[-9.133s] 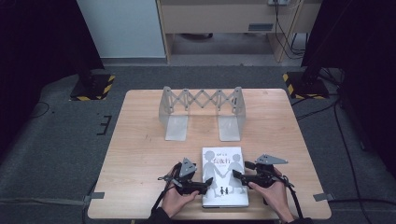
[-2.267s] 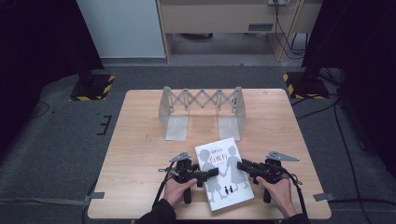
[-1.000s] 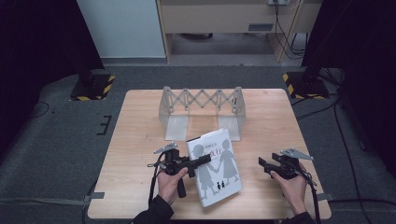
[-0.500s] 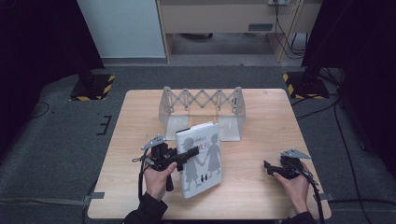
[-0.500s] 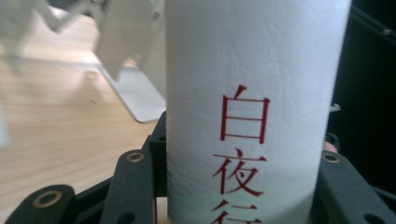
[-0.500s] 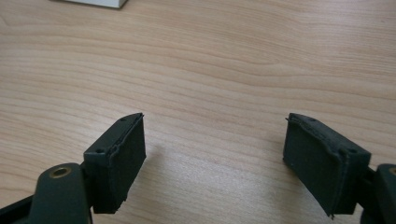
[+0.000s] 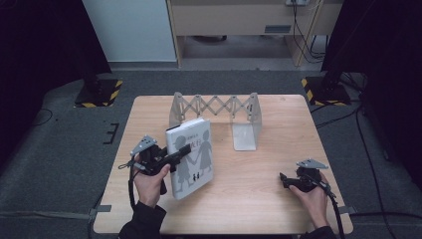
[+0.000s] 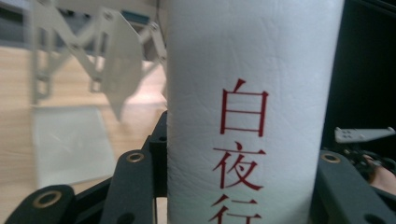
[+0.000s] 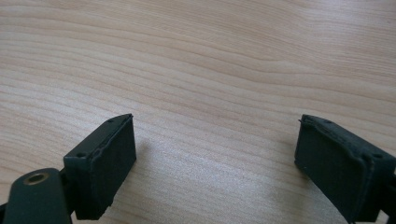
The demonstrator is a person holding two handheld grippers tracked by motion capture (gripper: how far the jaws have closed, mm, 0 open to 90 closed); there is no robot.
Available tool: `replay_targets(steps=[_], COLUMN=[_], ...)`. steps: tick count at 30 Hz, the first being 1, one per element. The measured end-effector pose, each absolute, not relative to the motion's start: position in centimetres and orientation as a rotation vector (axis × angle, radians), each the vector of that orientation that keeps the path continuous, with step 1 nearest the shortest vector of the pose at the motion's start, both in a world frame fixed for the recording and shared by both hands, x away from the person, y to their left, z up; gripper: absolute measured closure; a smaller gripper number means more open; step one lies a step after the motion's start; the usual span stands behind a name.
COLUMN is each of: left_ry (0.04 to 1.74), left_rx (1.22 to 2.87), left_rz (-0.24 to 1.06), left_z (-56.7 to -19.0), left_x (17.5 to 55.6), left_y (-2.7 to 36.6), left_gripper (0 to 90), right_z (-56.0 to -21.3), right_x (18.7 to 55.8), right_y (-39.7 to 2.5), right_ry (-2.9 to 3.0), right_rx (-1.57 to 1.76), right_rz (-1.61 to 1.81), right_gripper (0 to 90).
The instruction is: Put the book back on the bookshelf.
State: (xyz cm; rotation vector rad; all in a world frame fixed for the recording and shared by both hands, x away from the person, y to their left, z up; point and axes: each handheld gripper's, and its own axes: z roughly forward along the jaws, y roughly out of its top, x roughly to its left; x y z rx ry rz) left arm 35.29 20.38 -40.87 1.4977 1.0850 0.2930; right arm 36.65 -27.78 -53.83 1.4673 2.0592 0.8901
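Wooden worktop [image 7: 259, 174] is carrying a grey expanding book rack [image 7: 215, 108], while the left gripper [image 7: 171, 158] is clamping a white book [image 7: 191, 157] tilted between its jaws and the right gripper [image 7: 288, 181] is resting with jaws apart.

The book [image 8: 243, 112] is cut off at the top and bottom edges of the left gripper view, so its red spine lettering breaks off partway down. There it also hides most of the fingers [image 8: 133, 186] gripping it. From the high view, the small print on its cover is too small to read. The rack [image 8: 88, 65] behind it is blurred.
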Motion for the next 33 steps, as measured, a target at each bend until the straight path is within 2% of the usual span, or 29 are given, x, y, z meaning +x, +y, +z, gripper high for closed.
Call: replay_targets(steps=[13, 33], left_ry=[1.155, 1.218], left_rx=[1.483, 1.503], left_rz=[0.426, 0.567], left_z=[-39.6, -39.2], left_x=[37.6, 43.2], left_y=[22.4, 20.3], left_gripper=[52.8, 52.8], right_z=[-53.9, -53.9], right_x=[36.7, 36.7], right_y=[-27.8, -27.8], right_ry=[2.057, 2.057], right_rx=[1.483, 1.483], right_rz=[0.880, 0.880], right_gripper=[9.3, 9.3])
